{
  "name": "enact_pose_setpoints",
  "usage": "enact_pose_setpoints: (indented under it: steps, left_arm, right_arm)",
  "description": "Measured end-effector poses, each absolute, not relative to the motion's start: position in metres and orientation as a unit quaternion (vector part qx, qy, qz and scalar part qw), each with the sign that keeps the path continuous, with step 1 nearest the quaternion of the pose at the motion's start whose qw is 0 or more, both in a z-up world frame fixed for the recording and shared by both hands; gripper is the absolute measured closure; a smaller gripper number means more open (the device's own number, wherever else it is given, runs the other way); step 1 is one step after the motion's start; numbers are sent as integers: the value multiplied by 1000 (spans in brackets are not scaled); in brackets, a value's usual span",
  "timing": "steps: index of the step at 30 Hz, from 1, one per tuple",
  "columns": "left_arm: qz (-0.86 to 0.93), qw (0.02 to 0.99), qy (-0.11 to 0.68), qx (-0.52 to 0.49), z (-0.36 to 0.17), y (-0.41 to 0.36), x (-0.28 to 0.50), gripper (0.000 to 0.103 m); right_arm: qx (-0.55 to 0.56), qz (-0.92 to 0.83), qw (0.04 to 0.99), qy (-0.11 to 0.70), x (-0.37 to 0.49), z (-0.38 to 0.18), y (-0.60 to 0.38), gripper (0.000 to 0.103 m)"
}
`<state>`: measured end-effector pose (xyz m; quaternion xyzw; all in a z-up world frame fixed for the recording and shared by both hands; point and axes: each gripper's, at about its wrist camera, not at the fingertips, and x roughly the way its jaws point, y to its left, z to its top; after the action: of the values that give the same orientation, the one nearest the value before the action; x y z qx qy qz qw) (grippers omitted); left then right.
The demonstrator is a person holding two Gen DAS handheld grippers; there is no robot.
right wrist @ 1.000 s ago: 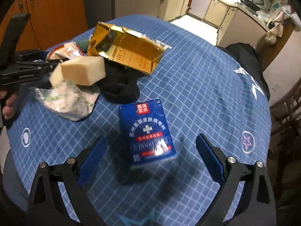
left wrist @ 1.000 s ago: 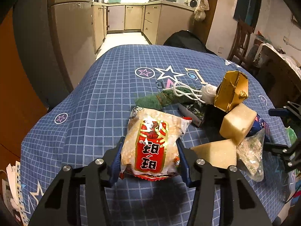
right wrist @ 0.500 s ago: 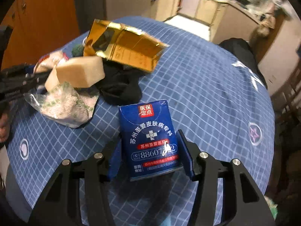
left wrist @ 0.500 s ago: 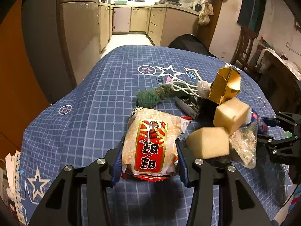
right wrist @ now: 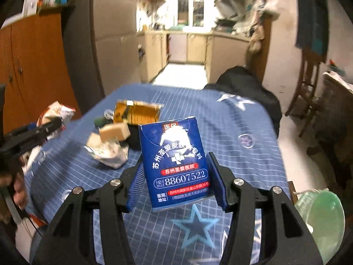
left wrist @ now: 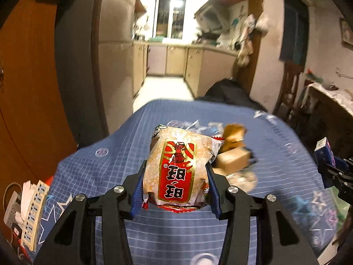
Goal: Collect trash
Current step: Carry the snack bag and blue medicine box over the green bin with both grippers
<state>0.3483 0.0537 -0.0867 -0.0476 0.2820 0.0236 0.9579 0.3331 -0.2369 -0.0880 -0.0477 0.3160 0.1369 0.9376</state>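
Lifted off the blue checked tabletop (right wrist: 253, 119) since earlier, the red-labelled snack bag (left wrist: 177, 169) is clamped in the left tongs (left wrist: 175, 187) and the blue cardboard box (right wrist: 175, 165) in the right tongs (right wrist: 177, 185).

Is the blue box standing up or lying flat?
Standing up, slightly tilted: the blue box is pinched in the right gripper, raised above the tablecloth.

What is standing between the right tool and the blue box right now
Nothing visible. The right tool is already shut on the blue box, one finger on each side, held above the blue tablecloth. The remaining trash pile lies apart, to its left.
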Motion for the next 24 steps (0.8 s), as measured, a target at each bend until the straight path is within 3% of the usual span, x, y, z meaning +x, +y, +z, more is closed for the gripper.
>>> enact_pose_setpoints:
  steps: [11, 24]
  left_arm:
    - [-63, 970, 234, -30, -32, -43, 297, 54]
    - [-149, 964, 219, -8, 0, -176, 288, 54]
  right_arm:
    - [-11, 84, 959, 269, 282, -51, -286, 51]
    - [13, 4, 970, 241, 249, -22, -372, 51]
